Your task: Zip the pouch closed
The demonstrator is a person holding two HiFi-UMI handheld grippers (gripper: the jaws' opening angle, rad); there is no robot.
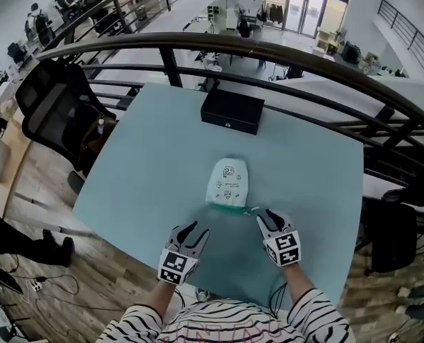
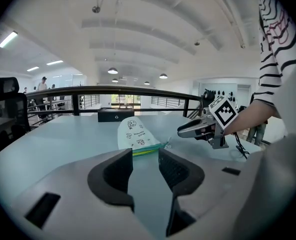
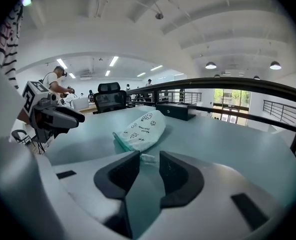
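Left gripper (image 2: 145, 166): fingers (image 2: 119, 170) apart, nothing between them. Right gripper (image 3: 149, 169): fingers (image 3: 122, 173) also apart, gripping nothing. The pouch (image 1: 227, 181) lies flat on the counter (image 1: 147, 163), just ahead of both sets of fingertips. Its zipper end faces the fingers and its rounded end points away. Judgement: it lies this way so the zip sits within reach, with the left fingers set to pin the mouth and the right to draw the slider. The pull tab (image 3: 148, 158) lines up with the gap of the right fingers, at or just beyond their tips. I cannot tell whether it is inside the gap yet. Only the right gripper view shows that alignment. In the head view the tab is a small pale fleck off the pouch's near corner. The left gripper view alone shows the green-yellow zip band edge-on. The head view alone shows both grippers flanking that end. It also shows the black box (image 1: 232, 111) well beyond the pouch, with the railing (image 1: 197, 45) past it.
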